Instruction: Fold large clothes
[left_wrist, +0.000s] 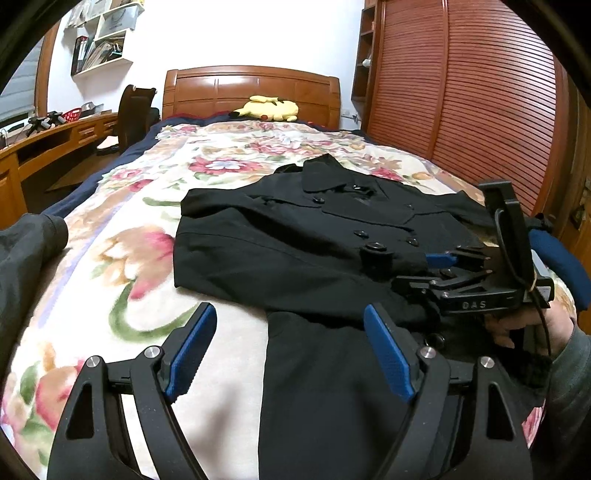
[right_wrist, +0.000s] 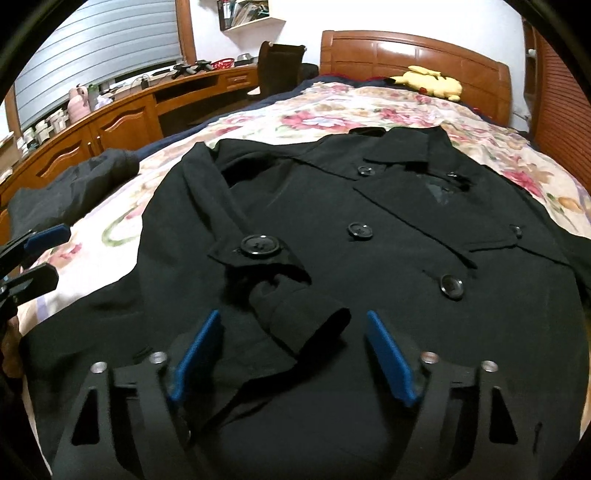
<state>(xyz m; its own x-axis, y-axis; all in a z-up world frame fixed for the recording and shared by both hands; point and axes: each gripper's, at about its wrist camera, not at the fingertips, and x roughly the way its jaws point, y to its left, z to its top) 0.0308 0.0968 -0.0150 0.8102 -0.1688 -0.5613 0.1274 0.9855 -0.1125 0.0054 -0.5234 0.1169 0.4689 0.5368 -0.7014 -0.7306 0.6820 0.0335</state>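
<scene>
Black and double-breasted, 1 coat (right_wrist: 388, 229) lies flat, front up, on a floral bedspread (left_wrist: 122, 258), 1 sleeve (right_wrist: 288, 306) folded across its buttoned chest. Of 2 grippers, the left gripper (left_wrist: 290, 350) hovers with jaws wide and empty at the coat's edge. The right gripper (right_wrist: 291, 354) has jaws parted around the sleeve cuff, not pressing it.

– How do the grippers stand?
– The left gripper (left_wrist: 290, 349) has its blue pads spread, holding nothing. The right gripper (right_wrist: 293, 356) is tilted downward, jaws apart, a hand (left_wrist: 532, 325) gripping its body.
</scene>
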